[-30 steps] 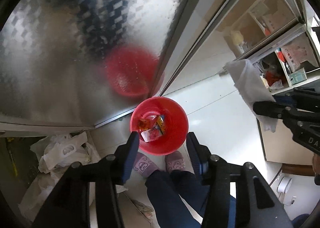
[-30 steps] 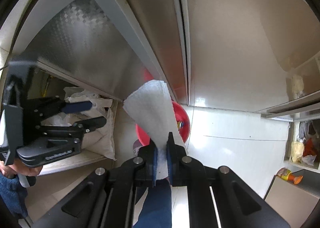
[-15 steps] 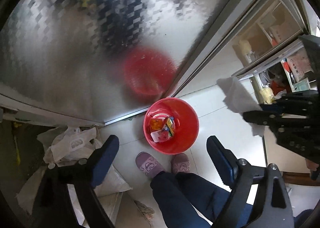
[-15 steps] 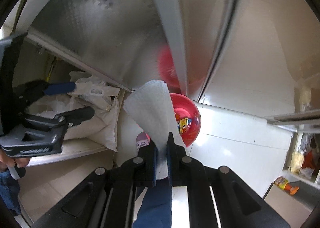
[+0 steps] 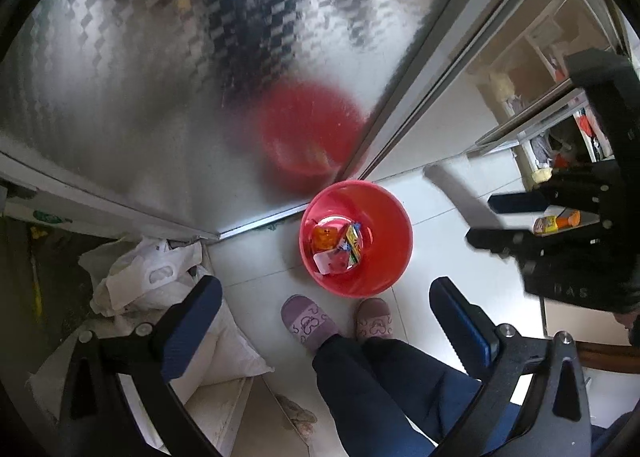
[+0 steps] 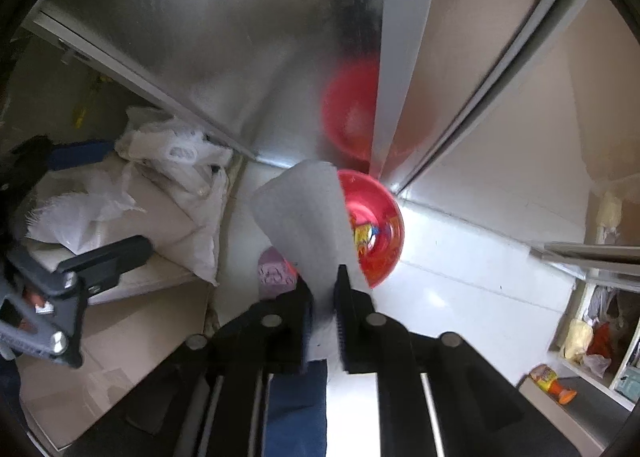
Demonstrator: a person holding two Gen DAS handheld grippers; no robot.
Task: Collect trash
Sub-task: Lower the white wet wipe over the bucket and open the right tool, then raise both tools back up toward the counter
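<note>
A red bin [image 5: 356, 237] stands on the white floor tiles with several coloured wrappers in its bottom. My left gripper [image 5: 324, 297] hangs above it, open wide and holding nothing. My right gripper [image 6: 324, 285] points down just beside the bin [image 6: 380, 233]. Its jaws are opening, and a white paper towel [image 6: 304, 225] stands loose in the gap between them. In the left wrist view the right gripper [image 5: 492, 217] appears at the right with the paper towel [image 5: 460, 197] sticking out toward the bin.
A patterned metal door [image 5: 160, 77] rises right behind the bin. White plastic bags and sacks [image 5: 152, 277] lie at the left. The person's slippers [image 5: 308, 321] and legs stand close to the bin. Cluttered shelves [image 5: 560, 117] are at the right.
My left gripper's jaws have spread from half open to wide. My right gripper has sunk toward the bin, and its jaws have parted around the paper towel.
</note>
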